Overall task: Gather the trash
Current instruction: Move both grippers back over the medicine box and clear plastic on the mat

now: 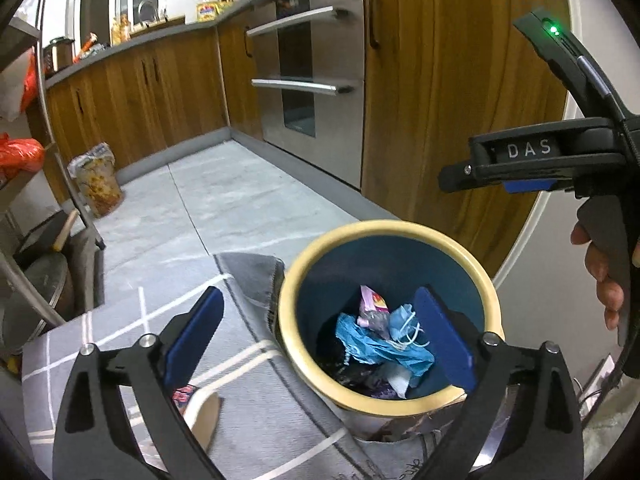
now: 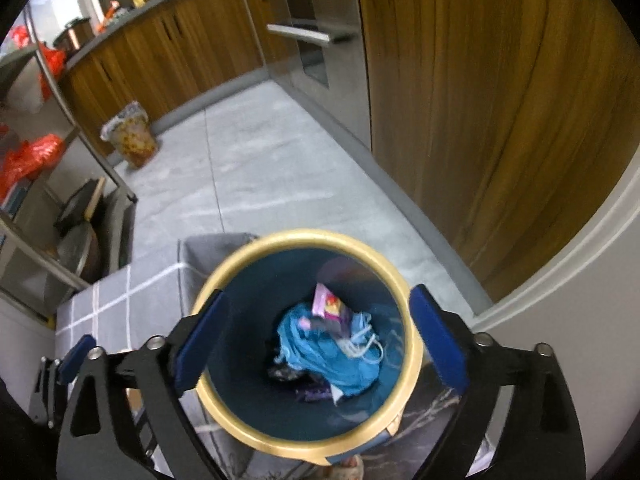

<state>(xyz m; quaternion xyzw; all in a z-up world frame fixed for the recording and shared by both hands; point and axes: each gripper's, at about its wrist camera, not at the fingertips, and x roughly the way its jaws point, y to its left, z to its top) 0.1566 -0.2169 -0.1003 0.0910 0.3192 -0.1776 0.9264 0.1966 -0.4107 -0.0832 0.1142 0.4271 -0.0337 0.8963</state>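
Right, both grippers are up over the bin (image 2: 308, 432), a round tub with a smooth cream-yellow rim and a dark teal inner wall. Left gripper (image 1: 320, 340): jaws spread wide, flat blue pads on black angular arms, nothing between them; one pad hangs over the bin's mouth, the other over the rug. Right gripper (image 2: 320, 344): wide too, empty, its pads straddling the rim on either side. In the left view the right gripper shows side-on at the right edge, black plastic with a green light, and the hand (image 1: 600, 276) is wrapped round its grip.

Down in the bin lies the trash (image 2: 332, 352): a crumpled blue plastic bag with thin white string handles, a glossy pink-and-purple wrapper (image 2: 328, 304) resting on top, and darker scraps underneath, too murky to name.

The bin stands at the edge of a soft grey rug (image 1: 120, 344) crossed by white grid lines, on a pale grey stone-look floor (image 1: 224, 196). Behind run wood-grain cabinets (image 1: 448, 92) with dark handles and a brushed steel oven (image 1: 316, 80) with bar handles. A second, patterned bin (image 1: 98, 184) with a crinkly liner sits by the far cabinets. Orange bags (image 1: 20, 156) sit on the wire rack at the left.
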